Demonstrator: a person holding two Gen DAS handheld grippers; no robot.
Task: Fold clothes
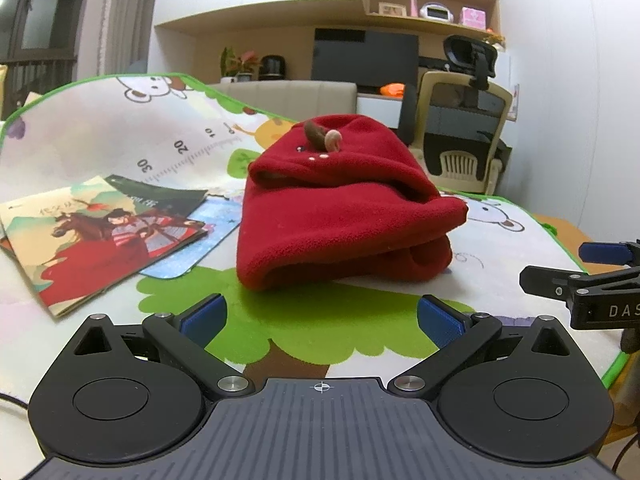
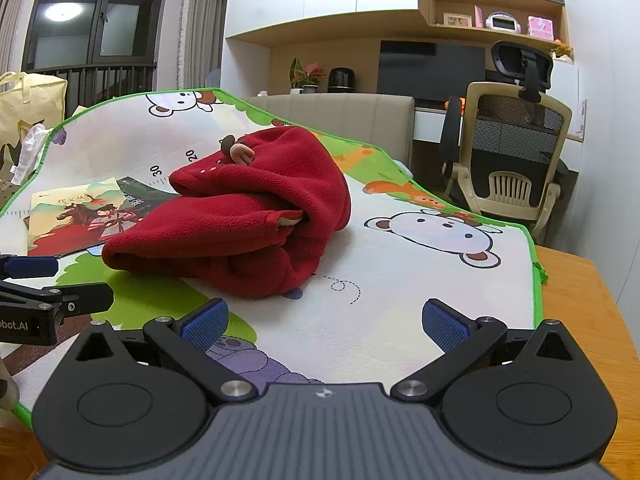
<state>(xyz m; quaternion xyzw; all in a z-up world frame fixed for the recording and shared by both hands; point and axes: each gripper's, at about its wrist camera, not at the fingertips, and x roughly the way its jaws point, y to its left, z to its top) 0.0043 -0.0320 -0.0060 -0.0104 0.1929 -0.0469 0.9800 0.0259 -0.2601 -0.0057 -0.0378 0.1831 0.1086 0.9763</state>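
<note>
A red fleece garment [image 1: 344, 208] lies folded in a thick bundle on the cartoon play mat [image 1: 120, 140]; a small brown and pink ear-like trim sticks up on top. It also shows in the right wrist view [image 2: 240, 224]. My left gripper [image 1: 322, 316] is open and empty, just in front of the bundle. My right gripper [image 2: 324, 320] is open and empty, a little nearer than the bundle and to its right. The right gripper's tip shows at the left wrist view's right edge [image 1: 576, 280].
Picture books [image 1: 92, 236] lie on the mat left of the garment. The mat covers a wooden table [image 2: 580, 300] whose bare edge shows on the right. An office chair [image 2: 516, 152] and a beige sofa back [image 2: 340, 116] stand behind. A yellow bag [image 2: 28, 108] is far left.
</note>
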